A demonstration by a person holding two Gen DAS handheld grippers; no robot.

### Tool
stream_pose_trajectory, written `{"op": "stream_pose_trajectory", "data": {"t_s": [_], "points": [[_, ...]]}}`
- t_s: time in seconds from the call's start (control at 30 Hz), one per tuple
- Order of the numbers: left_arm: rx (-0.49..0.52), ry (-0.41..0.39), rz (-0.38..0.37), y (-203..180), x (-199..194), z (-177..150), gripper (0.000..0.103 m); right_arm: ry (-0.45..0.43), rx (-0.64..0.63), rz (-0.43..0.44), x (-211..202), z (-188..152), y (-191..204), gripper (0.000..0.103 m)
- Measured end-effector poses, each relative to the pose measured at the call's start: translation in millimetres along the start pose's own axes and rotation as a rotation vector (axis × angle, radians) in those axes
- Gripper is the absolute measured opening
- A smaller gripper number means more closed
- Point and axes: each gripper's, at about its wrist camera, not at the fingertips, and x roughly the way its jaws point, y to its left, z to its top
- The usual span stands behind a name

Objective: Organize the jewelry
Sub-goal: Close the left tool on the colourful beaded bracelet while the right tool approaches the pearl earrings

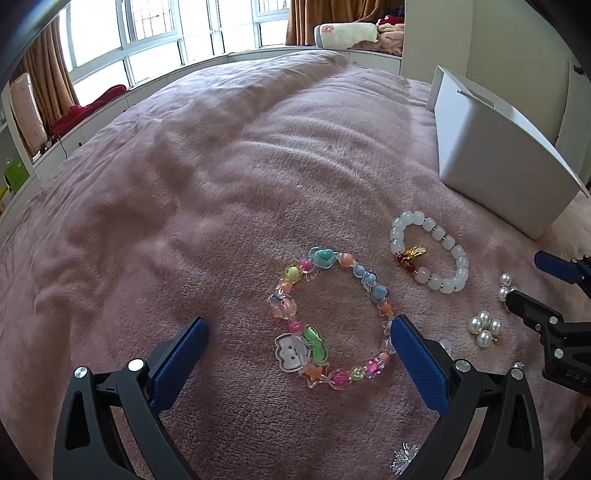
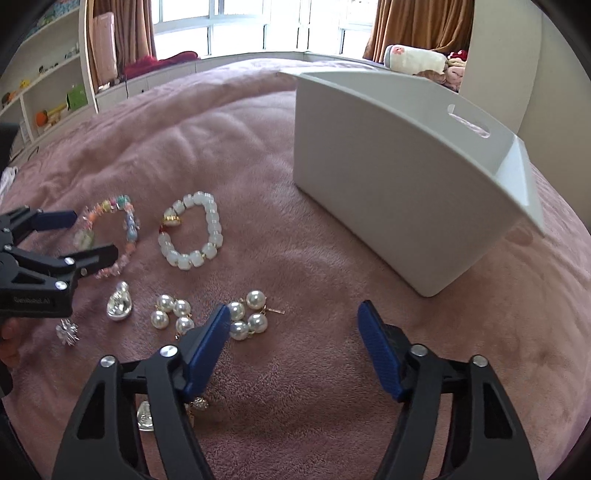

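On the left, we hold the left gripper point(image 1: 297, 334) spread wide around the near side of the colourful bracelet point(image 1: 328, 317), probably to pick it first. To its right the white bracelet point(image 2: 192, 236) and the pearl earrings point(image 2: 210, 314) lie on the pink blanket point(image 2: 295, 229). Our right gripper point(image 2: 291, 328) is also spread, holding nothing, near the pearls. On the far right the white box point(image 2: 399, 192) waits, we think, for the jewelry.

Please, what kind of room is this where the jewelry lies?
Most likely a bedroom. The jewelry lies on a pink plush blanket spread over what seems a bed, with curtains at a wide window and plush toys beyond.
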Motion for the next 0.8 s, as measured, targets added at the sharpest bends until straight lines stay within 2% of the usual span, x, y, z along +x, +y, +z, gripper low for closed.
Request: {"op": "stream_pose_trajectory", "data": {"t_s": [0.07,0.2,0.27,0.37,0.57,0.6,0.7,0.8], "points": [[0.004,-0.005,0.001,-0.5,-0.6,-1.0,0.098,0.026,-0.006,0.000,7.2,-2.2,3.5,0.063],[0.017,-0.017,0.023,0.5,-2.8,-6.3,0.079,0.029,0.000,-0.008,12.1,-6.6,5.3,0.063],[-0.004,-0.018,0.015,4.3,-3.3,-7.0,0.076,0.031,0.014,0.001,13.0,-6.5,2.9,0.062],[-0.022,-0.026,0.020,8.0,-5.9,-7.4,0.066,0.032,0.025,0.008,13.3,-6.8,2.5,0.058],[-0.054,-0.037,0.008,14.4,-10.3,-8.9,0.038,0.024,0.049,0.040,11.9,-9.3,2.8,0.040],[-0.054,-0.038,0.004,14.3,-10.8,-9.0,0.029,0.022,0.051,0.046,11.5,-9.6,3.8,0.034],[-0.071,-0.037,-0.014,15.8,-12.5,-10.1,0.028,0.016,0.066,0.081,10.1,-10.7,6.6,0.024],[-0.081,-0.040,-0.029,16.8,-16.1,-11.8,0.028,0.009,0.094,0.116,8.9,-10.8,3.5,0.024]]}}
